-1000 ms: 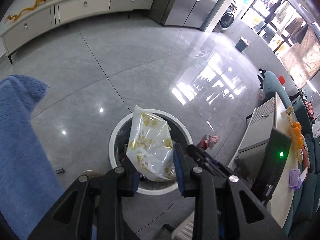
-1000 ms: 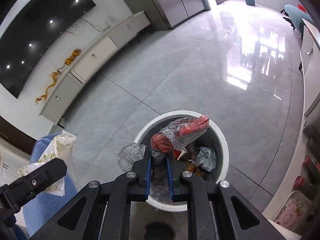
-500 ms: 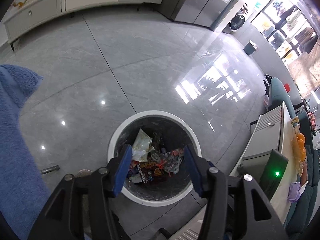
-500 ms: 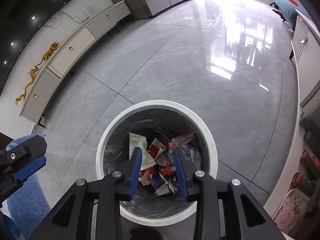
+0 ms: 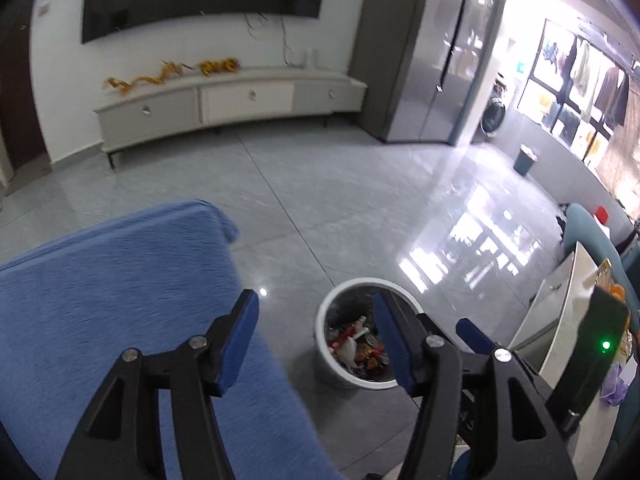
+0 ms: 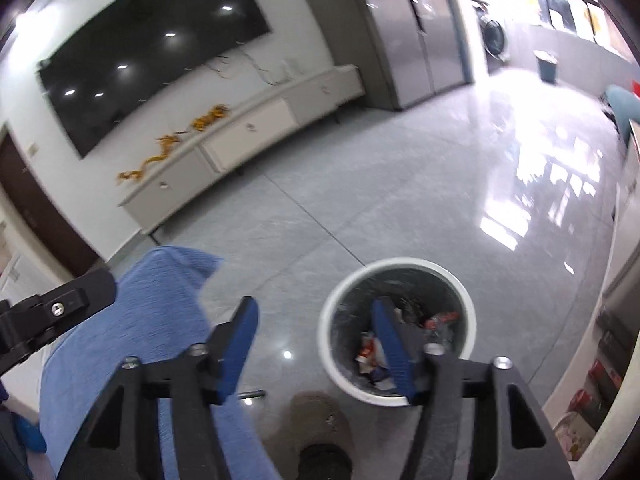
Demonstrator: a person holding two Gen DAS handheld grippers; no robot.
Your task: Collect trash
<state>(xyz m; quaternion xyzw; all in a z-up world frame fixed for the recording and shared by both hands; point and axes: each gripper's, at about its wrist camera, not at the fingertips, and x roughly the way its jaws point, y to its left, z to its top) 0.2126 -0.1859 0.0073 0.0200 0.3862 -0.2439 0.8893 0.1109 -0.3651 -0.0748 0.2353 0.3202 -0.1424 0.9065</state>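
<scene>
Both of my claws had let go since a second before: then my left one clenched a crinkled white and yellow plastic bag and my right one clenched a wad of clear and red plastic over the bin, and now that trash lay inside it. My left gripper [image 5: 314,334] was released, its blue-padded jaws having just been opening, with nothing between them. My right gripper [image 6: 314,340] was likewise released, its jaws having just been opening, and empty.

Seen from my left wrist, the round white waste bin with a dark liner [image 5: 326,364] stood on the glossy grey tiled floor [image 5: 360,184] at about five o'clock, partly behind my right-hand finger. Crumpled wrappers in red, white and orange [image 5: 356,350] lay heaped in its bottom. A blue textured cloth-covered surface [image 5: 112,300] filled eight o'clock, under my left-hand finger.

From my right wrist, the bin sat at five o'clock and the blue cloth at eight o'clock. A long white low cabinet [image 6: 248,128] ran along the wall at eleven o'clock beneath a large black wall screen [image 6: 148,48].
</scene>
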